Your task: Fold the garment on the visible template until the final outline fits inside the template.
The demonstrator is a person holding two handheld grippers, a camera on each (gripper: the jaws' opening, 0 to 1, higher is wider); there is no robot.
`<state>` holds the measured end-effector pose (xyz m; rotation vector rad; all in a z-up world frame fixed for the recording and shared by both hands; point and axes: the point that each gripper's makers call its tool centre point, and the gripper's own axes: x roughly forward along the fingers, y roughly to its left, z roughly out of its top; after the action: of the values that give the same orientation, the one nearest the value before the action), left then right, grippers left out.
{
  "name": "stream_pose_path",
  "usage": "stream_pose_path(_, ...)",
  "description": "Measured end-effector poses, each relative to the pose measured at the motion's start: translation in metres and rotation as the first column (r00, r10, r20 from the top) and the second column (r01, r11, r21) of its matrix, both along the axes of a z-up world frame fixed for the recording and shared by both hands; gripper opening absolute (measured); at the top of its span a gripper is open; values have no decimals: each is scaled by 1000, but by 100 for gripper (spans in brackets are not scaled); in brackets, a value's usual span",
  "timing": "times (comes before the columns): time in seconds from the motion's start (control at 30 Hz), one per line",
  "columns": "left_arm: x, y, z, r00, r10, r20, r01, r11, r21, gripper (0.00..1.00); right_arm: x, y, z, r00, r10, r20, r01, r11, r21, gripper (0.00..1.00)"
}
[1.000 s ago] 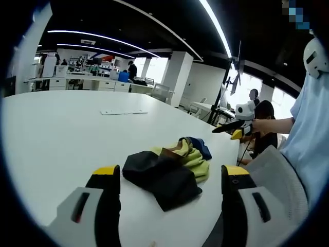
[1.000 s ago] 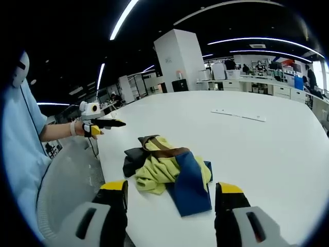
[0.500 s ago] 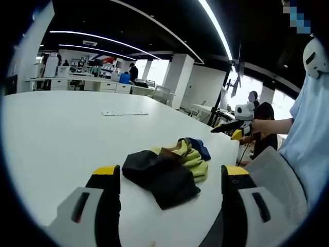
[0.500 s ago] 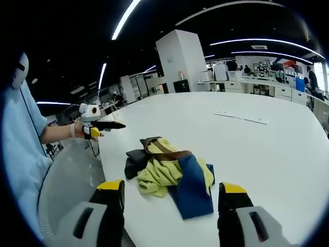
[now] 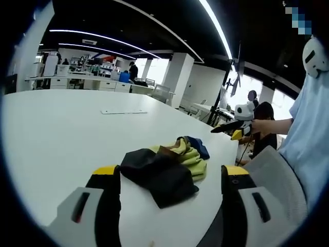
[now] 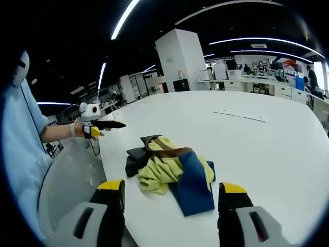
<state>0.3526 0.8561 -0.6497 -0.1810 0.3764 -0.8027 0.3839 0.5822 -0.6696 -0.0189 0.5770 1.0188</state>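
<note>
A crumpled garment (image 5: 164,167) in black, yellow-green, brown and blue lies in a heap near the edge of the white table (image 5: 61,128). In the left gripper view my left gripper (image 5: 170,174) is open, its yellow-tipped jaws standing either side of the heap's near end without touching it. In the right gripper view the same garment (image 6: 172,167) lies just beyond my open right gripper (image 6: 170,189). Each view catches the other gripper held in a hand off the table's edge: the right gripper (image 5: 232,127) and the left gripper (image 6: 100,124). A flat pale strip (image 5: 123,111) lies farther out on the table.
The person in a light blue shirt (image 5: 308,134) stands at the table's edge beside a grey mesh chair (image 5: 277,175). The pale strip (image 6: 241,116) lies well beyond the garment on the table (image 6: 267,149). Office desks and pillars stand in the background.
Both views have drifted only slightly with the hands. The garment lies in the same heap and both grippers stay open.
</note>
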Motion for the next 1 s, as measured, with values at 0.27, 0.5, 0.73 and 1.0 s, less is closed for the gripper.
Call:
stream_pose_path(0.27,-2,-1,2,1000,5,5,-5,1000,-8,77,2,0,1,1000,-9,-1,9,1000,13,74)
stream_pose_path(0.5,-4,-1,-1,1000,7,1,-7,1000,-3,76,0,3,-3,1000,4,-6,-4,1000,8,72)
stream_pose_path(0.73,-4,2,-1,1000,15,1,-15,1000,-6,75,0,1,-4,1000,-2,-12,2,1000,6,71)
stream_pose_path(1.0,1,2,-2,1000,4,4,-4,1000,15,73,2,-1,-7,1000,-5,-16,5,1000,0,68)
